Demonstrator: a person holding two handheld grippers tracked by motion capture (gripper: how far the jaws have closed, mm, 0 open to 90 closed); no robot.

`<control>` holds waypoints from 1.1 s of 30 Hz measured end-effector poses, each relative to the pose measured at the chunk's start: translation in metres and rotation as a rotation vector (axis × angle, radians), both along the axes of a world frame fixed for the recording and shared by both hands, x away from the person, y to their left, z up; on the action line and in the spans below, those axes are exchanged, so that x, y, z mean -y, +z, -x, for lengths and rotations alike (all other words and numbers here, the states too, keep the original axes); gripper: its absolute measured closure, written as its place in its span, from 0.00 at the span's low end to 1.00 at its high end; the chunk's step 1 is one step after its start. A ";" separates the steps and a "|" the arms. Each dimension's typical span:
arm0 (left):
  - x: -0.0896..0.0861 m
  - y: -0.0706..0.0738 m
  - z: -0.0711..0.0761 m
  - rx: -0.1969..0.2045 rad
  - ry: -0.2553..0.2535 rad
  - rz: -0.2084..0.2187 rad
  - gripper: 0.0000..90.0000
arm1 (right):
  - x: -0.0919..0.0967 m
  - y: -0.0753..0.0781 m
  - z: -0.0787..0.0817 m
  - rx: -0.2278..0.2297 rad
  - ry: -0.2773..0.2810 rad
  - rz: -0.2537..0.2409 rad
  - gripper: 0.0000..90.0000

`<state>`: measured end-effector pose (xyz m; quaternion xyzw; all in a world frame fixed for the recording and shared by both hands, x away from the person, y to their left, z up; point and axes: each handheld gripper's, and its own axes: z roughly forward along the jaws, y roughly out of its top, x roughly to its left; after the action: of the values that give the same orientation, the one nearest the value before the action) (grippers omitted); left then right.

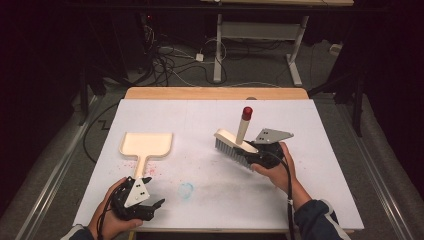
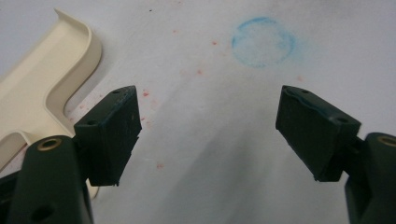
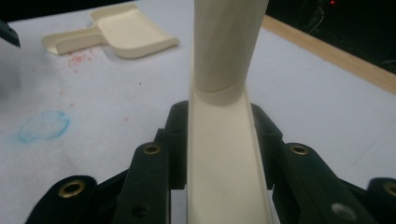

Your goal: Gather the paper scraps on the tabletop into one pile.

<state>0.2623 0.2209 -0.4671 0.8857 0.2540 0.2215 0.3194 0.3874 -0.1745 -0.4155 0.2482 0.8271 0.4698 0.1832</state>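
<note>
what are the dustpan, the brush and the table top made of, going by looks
The cream flat dustpan looks like moulded plastic: smooth, rounded raised rim, slight sheen. The cream hand brush with a red-capped handle seems plastic too, its back equally smooth; its grey bristles are likely synthetic, hard to tell. The table's white matte top could be paper or laminate, stained pink and blue; its far edge strip looks like wood.

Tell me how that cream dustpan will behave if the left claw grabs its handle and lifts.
The dustpan looks like thin moulded plastic, so probably light and stiff. Its wide tray sits far from the handle end, so it may droop or twist in the open left claw unless pinched firmly. The smooth surface could slip, and a push would likely slide it easily across the table.
</note>
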 end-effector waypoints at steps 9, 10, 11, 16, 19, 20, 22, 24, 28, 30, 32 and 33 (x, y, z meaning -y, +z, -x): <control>-0.001 0.001 0.001 0.007 0.003 0.004 0.24 | 0.012 0.025 0.012 0.072 -0.098 -0.011 0.75; -0.001 0.001 0.001 0.006 0.003 0.003 0.24 | 0.014 0.026 0.013 0.083 -0.119 -0.007 0.75; -0.001 0.001 0.001 0.007 0.002 0.002 0.24 | 0.016 0.027 0.012 0.094 -0.137 -0.002 0.75; -0.001 0.001 0.001 0.006 0.002 0.001 0.24 | 0.026 0.019 0.006 0.108 -0.270 0.036 0.75; -0.001 0.001 0.000 0.004 0.003 -0.001 0.24 | 0.029 0.009 -0.001 0.092 -0.353 0.058 0.75; 0.000 0.000 0.000 0.002 0.003 0.000 0.24 | 0.028 0.005 -0.003 0.098 -0.386 0.080 0.75; 0.000 0.000 0.000 0.001 0.004 0.000 0.24 | 0.025 -0.005 -0.007 0.087 -0.441 0.117 0.75; 0.000 0.000 0.000 0.001 0.003 0.003 0.24 | 0.021 -0.015 -0.010 0.074 -0.476 0.151 0.75; 0.000 0.000 0.000 -0.001 0.006 0.006 0.24 | 0.009 -0.025 -0.010 0.079 -0.498 0.169 0.75; 0.001 0.000 0.000 -0.001 0.004 0.004 0.24 | 0.000 -0.027 -0.007 0.082 -0.487 0.168 0.75; 0.001 -0.001 0.000 -0.001 0.002 0.004 0.24 | -0.009 -0.029 -0.004 0.079 -0.482 0.168 0.75; 0.001 -0.001 0.000 -0.002 0.001 0.004 0.24 | -0.012 -0.029 -0.004 0.094 -0.476 0.174 0.75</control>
<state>0.2620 0.2198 -0.4677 0.8851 0.2553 0.2204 0.3208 0.3910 -0.1621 -0.4446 0.3972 0.7732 0.3514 0.3476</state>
